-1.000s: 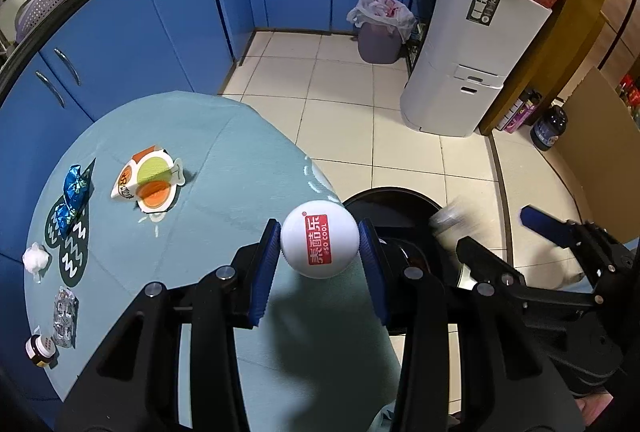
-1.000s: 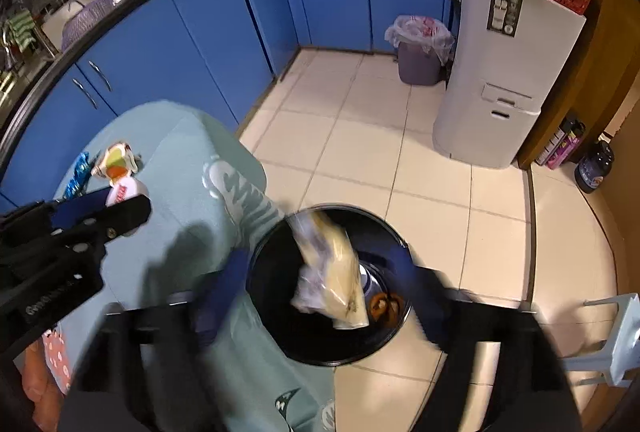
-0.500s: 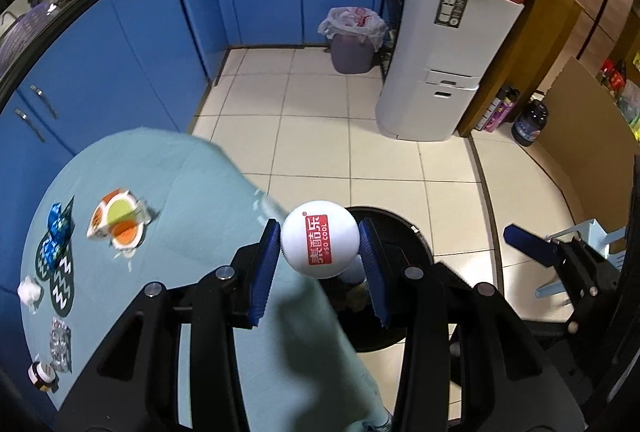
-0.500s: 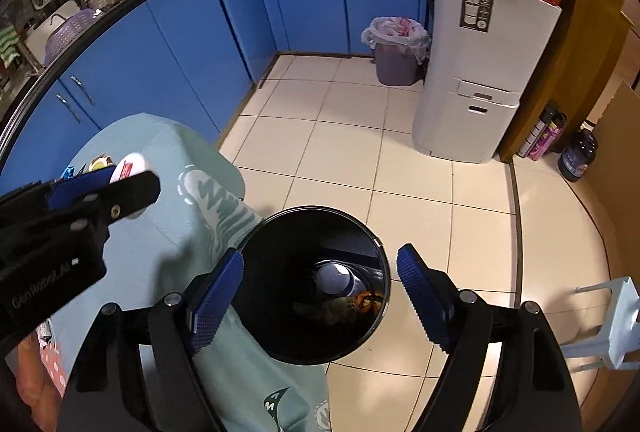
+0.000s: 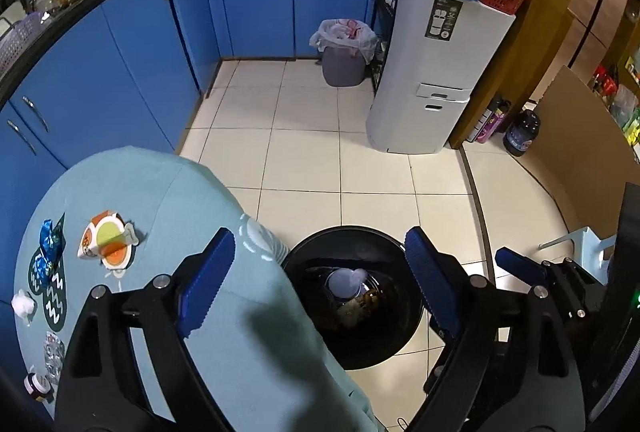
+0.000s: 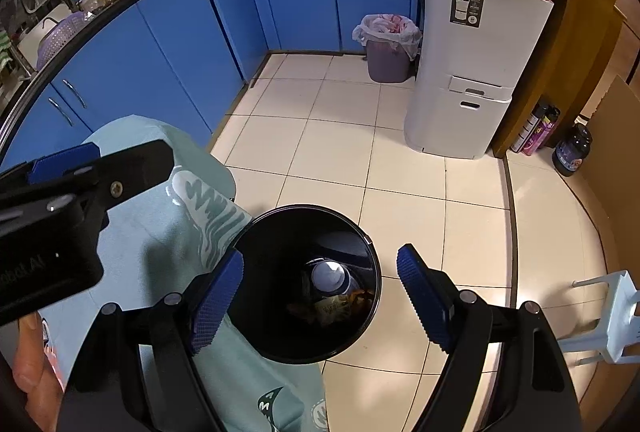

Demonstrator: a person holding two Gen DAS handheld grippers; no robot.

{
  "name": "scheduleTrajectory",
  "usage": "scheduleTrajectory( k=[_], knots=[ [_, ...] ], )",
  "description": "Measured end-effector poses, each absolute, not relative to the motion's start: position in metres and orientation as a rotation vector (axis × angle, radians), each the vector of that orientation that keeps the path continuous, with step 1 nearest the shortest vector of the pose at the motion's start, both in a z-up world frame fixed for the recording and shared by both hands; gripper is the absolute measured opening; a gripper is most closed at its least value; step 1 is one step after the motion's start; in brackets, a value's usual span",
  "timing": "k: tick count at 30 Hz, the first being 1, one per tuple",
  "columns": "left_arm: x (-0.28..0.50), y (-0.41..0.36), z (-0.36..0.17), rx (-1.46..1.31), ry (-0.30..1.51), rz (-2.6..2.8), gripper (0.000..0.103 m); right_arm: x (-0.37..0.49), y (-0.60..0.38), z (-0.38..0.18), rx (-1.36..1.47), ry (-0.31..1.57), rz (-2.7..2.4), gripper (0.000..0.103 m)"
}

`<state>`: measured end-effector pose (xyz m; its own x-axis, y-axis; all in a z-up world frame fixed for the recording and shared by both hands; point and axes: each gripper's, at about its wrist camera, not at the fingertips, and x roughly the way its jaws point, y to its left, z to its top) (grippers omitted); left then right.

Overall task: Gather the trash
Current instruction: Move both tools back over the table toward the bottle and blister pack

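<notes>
A black trash bin (image 5: 400, 252) stands on the floor beside the round table; it also shows in the right wrist view (image 6: 260, 232). Inside lie a white cup (image 5: 346, 282) and brown scraps; the cup shows in the right wrist view too (image 6: 329, 276). My left gripper (image 5: 320, 280) is open and empty above the bin. My right gripper (image 6: 320, 296) is open and empty above the bin as well. On the table lie a crushed paper cup (image 5: 106, 246), a blue wrapper (image 5: 48, 248), a white wad (image 5: 22, 306), a clear wrapper (image 5: 54, 352) and a small jar (image 5: 36, 386).
The table has a light teal cloth (image 5: 168, 199). Blue cabinets (image 5: 120, 71) run along the back. A white tall bin unit (image 5: 436, 79), a lined grey bin (image 5: 346, 55), bottles (image 5: 520, 129) and a white stool (image 6: 608, 320) stand on the tiled floor.
My left gripper opened and let go of the white cup, which dropped into the black bin. Earlier the right gripper released a wrapper into the bin.
</notes>
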<state>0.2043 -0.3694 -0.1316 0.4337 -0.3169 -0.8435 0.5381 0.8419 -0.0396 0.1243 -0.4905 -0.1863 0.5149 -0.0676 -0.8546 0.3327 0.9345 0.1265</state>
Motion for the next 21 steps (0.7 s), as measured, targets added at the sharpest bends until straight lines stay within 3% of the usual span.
scheduleTrajectory(
  k=[10,21],
  knots=[
    [0.208,-0.32,-0.133,0.191,1.021,-0.453,0.086,0.132,-0.47,-0.179,0.258,1.001,-0.216,0.077],
    [0.198,-0.212,-0.124,0.132,0.996,-0.256,0.086,0.149,-0.397,-0.16,0.153,0.981,-0.096,0.077]
  ],
)
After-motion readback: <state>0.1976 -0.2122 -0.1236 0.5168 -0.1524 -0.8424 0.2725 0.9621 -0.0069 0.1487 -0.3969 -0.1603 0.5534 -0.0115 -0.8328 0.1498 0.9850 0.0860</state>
